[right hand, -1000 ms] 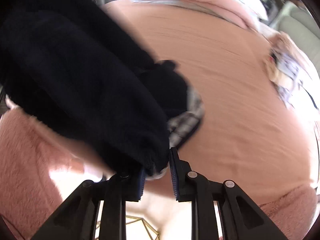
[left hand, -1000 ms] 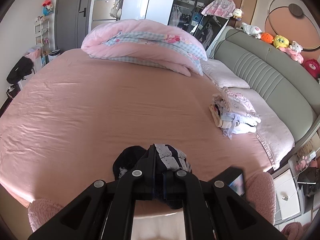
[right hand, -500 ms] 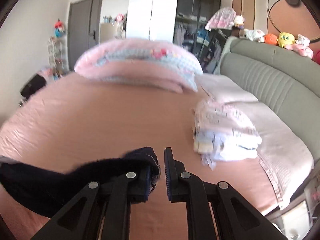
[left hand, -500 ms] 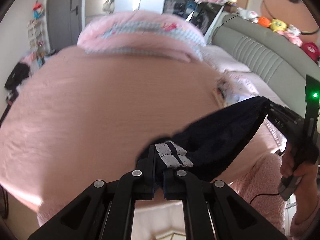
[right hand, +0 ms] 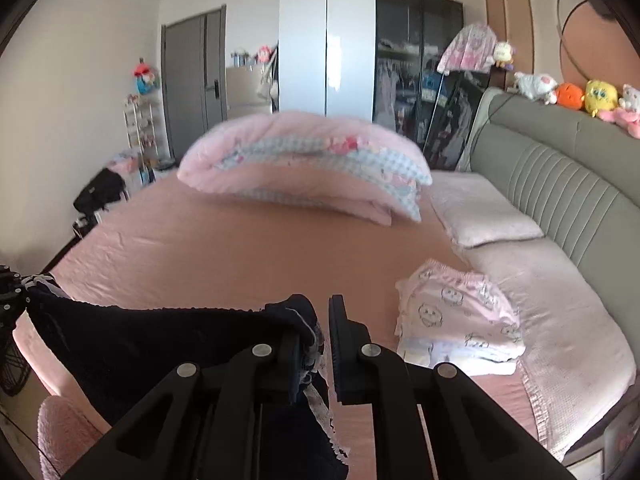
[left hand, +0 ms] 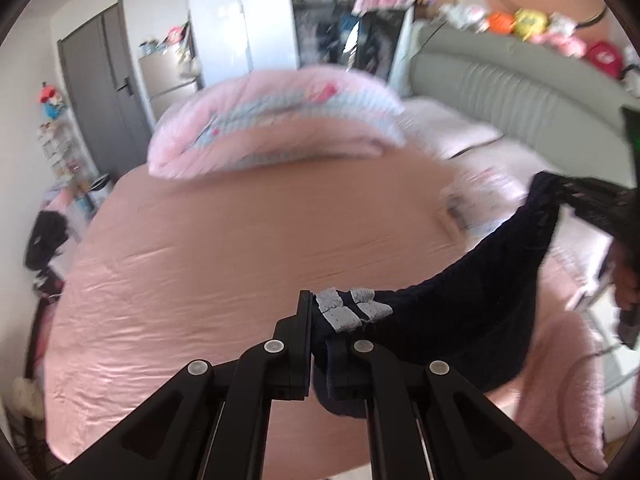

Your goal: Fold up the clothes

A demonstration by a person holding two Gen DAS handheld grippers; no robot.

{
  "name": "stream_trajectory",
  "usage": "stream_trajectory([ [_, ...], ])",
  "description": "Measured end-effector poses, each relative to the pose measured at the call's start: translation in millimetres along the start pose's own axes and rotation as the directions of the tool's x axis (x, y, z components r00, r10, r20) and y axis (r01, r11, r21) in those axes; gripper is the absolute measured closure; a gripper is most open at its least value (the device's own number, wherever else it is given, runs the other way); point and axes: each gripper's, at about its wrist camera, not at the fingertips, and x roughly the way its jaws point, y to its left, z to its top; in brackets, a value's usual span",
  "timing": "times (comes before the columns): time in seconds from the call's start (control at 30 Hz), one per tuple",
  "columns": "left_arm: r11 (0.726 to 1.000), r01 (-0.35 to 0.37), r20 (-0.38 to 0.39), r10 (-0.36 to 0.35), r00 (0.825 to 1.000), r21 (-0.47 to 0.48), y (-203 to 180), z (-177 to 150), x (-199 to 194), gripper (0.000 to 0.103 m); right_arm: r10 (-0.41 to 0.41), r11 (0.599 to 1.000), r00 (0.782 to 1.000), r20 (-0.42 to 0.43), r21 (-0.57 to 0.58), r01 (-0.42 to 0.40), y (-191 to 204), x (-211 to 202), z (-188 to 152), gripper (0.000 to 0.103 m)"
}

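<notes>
A dark navy garment [left hand: 460, 312] with a pale checked trim hangs in the air above the near edge of the pink bed [left hand: 240, 248]. My left gripper [left hand: 320, 316] is shut on its trimmed corner. The cloth sags in a curve up to my right gripper [left hand: 568, 196], which pinches the other end at the right of the left wrist view. In the right wrist view the right gripper [right hand: 322, 320] is shut on bunched navy garment [right hand: 160, 336] with a lacy edge. The left gripper [right hand: 12, 292] shows at the far left edge.
A stack of folded pale clothes [right hand: 456, 316] lies on the bed's right side beside the pillows [right hand: 480, 212] and grey headboard [right hand: 560, 184]. A folded pink quilt [right hand: 304, 160] sits at the far end. A hand [left hand: 624, 280] grips the right tool.
The garment went from a bundle at the bed's near edge to a span lifted between both grippers. The right gripper closed on its end and rose; the left rose and rolled.
</notes>
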Motion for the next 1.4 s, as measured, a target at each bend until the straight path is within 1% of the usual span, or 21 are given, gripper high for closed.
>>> stream_trajectory([
  [0.03,1.0,-0.027,0.004,0.027,1.0,0.0,1,7,8,0.099,0.003,1.0,0.999,-0.033,0.007,-0.003,-1,16,2,0.094],
  [0.07,0.999,-0.032,0.044,0.033,0.998,-0.014,3,19,1,0.099,0.008,1.0,1.0,-0.014,0.018,-0.008,-2,16,10,0.094],
  [0.17,0.999,0.013,0.218,-0.003,0.976,-0.045,9,46,-46,0.099,-0.019,1.0,0.987,0.159,0.021,0.016,0,-24,41,0.094],
  [0.23,0.998,0.016,0.274,0.0,0.962,-0.056,13,51,-65,0.098,-0.036,0.999,0.964,0.262,0.035,0.028,-1,-51,55,0.094],
  [0.27,0.997,0.029,0.26,-0.011,0.966,-0.065,15,44,-62,0.098,-0.042,0.999,0.952,0.304,0.044,0.03,-2,-63,58,0.094],
  [0.33,0.995,0.056,0.222,-0.036,0.974,-0.084,19,30,-52,0.098,-0.034,0.999,0.948,0.316,0.037,0.023,0,-71,51,0.094],
  [0.4,0.991,0.074,0.107,-0.062,0.992,-0.111,15,2,-13,0.098,-0.036,0.999,0.962,0.27,0.011,0.034,9,-59,28,0.093],
  [0.47,0.982,0.101,-0.034,-0.107,0.994,-0.16,11,-36,36,0.098,-0.046,0.998,0.982,0.183,-0.028,0.052,18,-26,-7,0.093],
  [0.53,0.967,0.122,-0.191,-0.166,0.967,-0.224,6,-80,92,0.098,-0.063,0.996,0.997,0.046,-0.054,0.065,25,23,-55,0.093],
  [0.57,0.963,0.12,-0.276,-0.186,0.943,-0.241,2,-102,118,0.098,-0.071,0.996,0.997,-0.033,-0.06,0.069,27,50,-81,0.093],
  [0.63,0.956,0.111,-0.431,-0.224,0.874,-0.272,-7,-144,168,0.097,-0.074,0.996,0.982,-0.175,-0.055,0.065,29,101,-126,0.093],
  [0.73,0.957,0.105,-0.558,-0.245,0.793,-0.271,-11,-181,206,0.097,-0.039,0.998,0.951,-0.308,-0.051,0.024,31,149,-181,0.093],
  [0.77,0.964,0.101,-0.568,-0.228,0.791,-0.246,-10,-185,207,0.096,-0.034,0.999,0.943,-0.33,-0.051,0.018,30,156,-192,0.093],
  [0.83,0.976,0.1,-0.556,-0.194,0.808,-0.195,-8,-182,200,0.085,-0.021,0.999,0.937,-0.348,-0.044,0.006,27,162,-204,0.092],
  [0.9,0.982,0.082,-0.512,-0.159,0.844,-0.17,-7,-177,186,0.061,0.004,1.0,0.941,-0.338,-0.015,-0.01,22,164,-206,0.091],
  [0.97,0.988,0.057,-0.457,-0.119,0.881,-0.147,-7,-173,171,0.06,0.009,1.0,0.94,-0.34,-0.006,-0.012,20,167,-206,0.091],
  [1.03,0.996,-0.002,-0.374,-0.034,0.927,-0.094,-13,-172,152,0.06,0.016,1.0,0.94,-0.341,0.001,-0.016,19,168,-208,0.091],
  [1.1,0.999,-0.021,-0.303,0.009,0.953,-0.038,-23,-171,138,0.06,0.031,0.999,0.943,-0.332,0.002,-0.033,20,164,-212,0.09],
  [1.23,0.998,0.059,-0.24,-0.052,0.969,0.021,-37,-165,124,0.06,0.098,0.994,0.949,-0.3,-0.01,-0.105,26,150,-218,0.084],
  [1.33,0.987,0.155,-0.209,-0.159,0.965,-0.034,-34,-159,119,0.06,0.155,0.988,0.947,-0.283,0.027,-0.153,23,143,-216,0.084],
  [1.4,0.987,0.15,-0.193,-0.158,0.968,-0.053,-36,-160,126,0.061,0.165,0.986,0.947,-0.277,0.06,-0.154,18,142,-214,0.084],
])
